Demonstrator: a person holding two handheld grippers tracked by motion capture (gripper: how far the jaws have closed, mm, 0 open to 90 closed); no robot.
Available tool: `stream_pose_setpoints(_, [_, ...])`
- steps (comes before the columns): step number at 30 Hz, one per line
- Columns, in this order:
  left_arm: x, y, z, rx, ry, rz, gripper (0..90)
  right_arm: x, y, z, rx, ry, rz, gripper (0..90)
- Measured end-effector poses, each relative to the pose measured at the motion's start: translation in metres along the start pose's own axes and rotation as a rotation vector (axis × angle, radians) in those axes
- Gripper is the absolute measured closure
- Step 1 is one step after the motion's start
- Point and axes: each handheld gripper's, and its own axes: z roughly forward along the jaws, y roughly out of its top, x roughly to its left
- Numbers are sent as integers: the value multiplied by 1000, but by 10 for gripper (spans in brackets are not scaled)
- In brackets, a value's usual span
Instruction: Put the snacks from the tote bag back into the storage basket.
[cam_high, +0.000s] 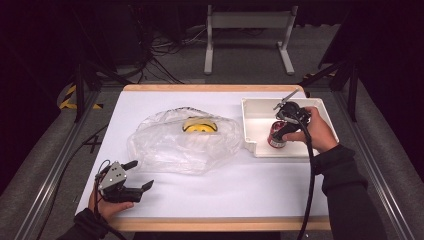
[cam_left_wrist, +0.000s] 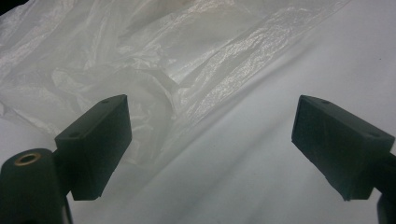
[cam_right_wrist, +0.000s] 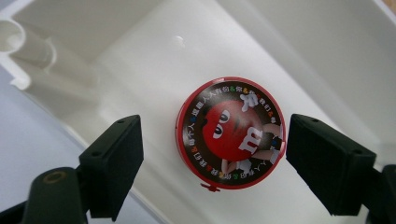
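A round red candy tin (cam_right_wrist: 230, 133) is seen standing in a white plastic tray (cam_high: 254, 109) beneath the right gripper (cam_right_wrist: 212, 163), whose jaws, held apart, are best lifted straight clear.

Table (cam_high: 200, 195) brightly lit, surroundings dark; claw views soft, glare on bag (cam_left_wrist: 224, 70).

Black fingers (cam_right_wrist: 112, 165) (blocky), dark sleeves (cam_high: 345, 175), black cable (cam_high: 311, 185).
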Motion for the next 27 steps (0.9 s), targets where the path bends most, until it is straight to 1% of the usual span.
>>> stream_pose_setpoints(3, [0,0,0,0,0,0,130,3,-1,-7,-27,-5,-6,182])
stream_pose_setpoints(7, [0,0,0,2,0,-1,129,7,-6,-16,-77,8,-5,173])
stream_pose_setpoints(9, [0,0,0,3,0,-1,129,9,-8,-20,-95,-4,-10,169])
stream_pose_setpoints(13, [0,0,0,3,1,-2,129,12,-13,-25,-113,-16,-20,160])
stream_pose_setpoints(15, [0,0,0,2,1,-2,129,13,-18,-28,-137,-23,-28,160])
stream_pose_setpoints(16, [0,0,0,2,1,-2,129,13,-20,-29,-145,-23,-26,159])
stream_pose_setpoints(18, [0,0,0,2,1,-3,129,14,-25,-31,-160,-41,-23,157])
stream_pose_setpoints(19, [0,0,0,1,2,-2,130,14,-26,-32,-157,-45,-20,155])
stream_pose_setpoints(20, [0,0,0,2,1,-3,129,14,-29,-33,-165,-55,-25,155])
stream_pose_setpoints(23, [0,0,0,4,1,-3,129,16,-36,-34,-183,-51,-23,153])
stream_pose_setpoints(25, [0,0,0,4,1,-3,129,17,-42,-33,-182,-62,-24,150])
stream_pose_setpoints(26, [0,0,0,3,2,-2,129,17,-42,-33,-182,-62,-24,150])
stream_pose_setpoints(27, [0,0,0,3,2,-3,129,18,-47,-33,-194,-66,-32,150])
